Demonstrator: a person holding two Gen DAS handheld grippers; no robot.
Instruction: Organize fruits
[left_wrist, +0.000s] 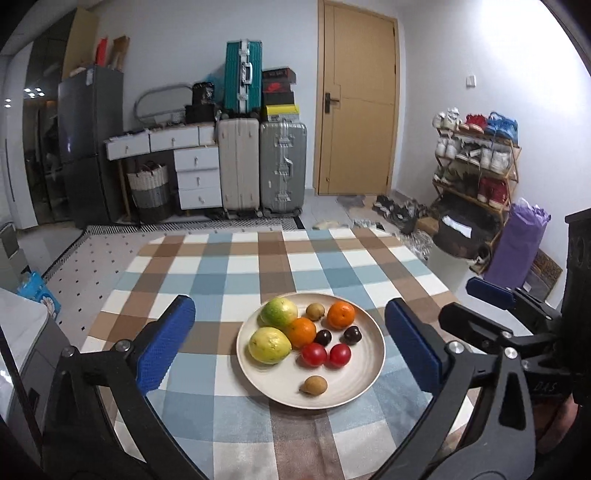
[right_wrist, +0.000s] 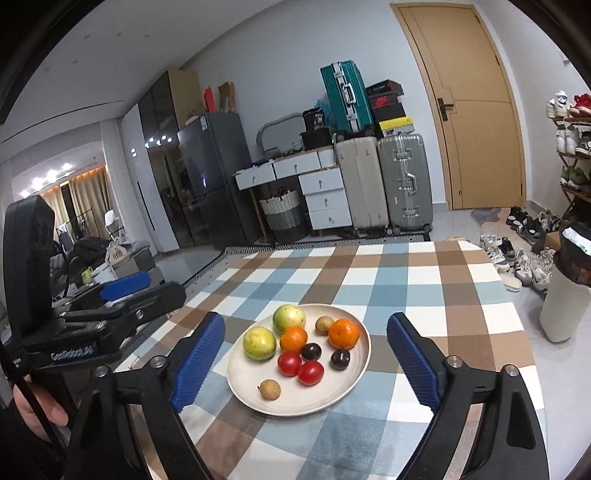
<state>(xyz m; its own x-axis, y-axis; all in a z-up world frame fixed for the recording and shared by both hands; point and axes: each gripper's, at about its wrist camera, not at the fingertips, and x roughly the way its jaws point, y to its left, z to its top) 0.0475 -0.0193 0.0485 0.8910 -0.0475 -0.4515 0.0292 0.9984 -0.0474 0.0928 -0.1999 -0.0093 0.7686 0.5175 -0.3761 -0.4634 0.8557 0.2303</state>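
Both the left gripper (left_wrist: 290, 345) and the right gripper (right_wrist: 306, 363) hover with fingers spread and empty, the plate (left_wrist: 364, 384) of fruit straight ahead, equally near.

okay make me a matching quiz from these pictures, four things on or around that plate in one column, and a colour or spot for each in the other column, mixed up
Things:
1. tomatoes
2. plums
3. lone longan
4. plate

Descriptions:
A. beige, on the checked cloth
B. small brown fruit nearest the camera
C. red pair, touching
D. dark purple pair, apart

Pairs: 1-C, 2-D, 3-B, 4-A
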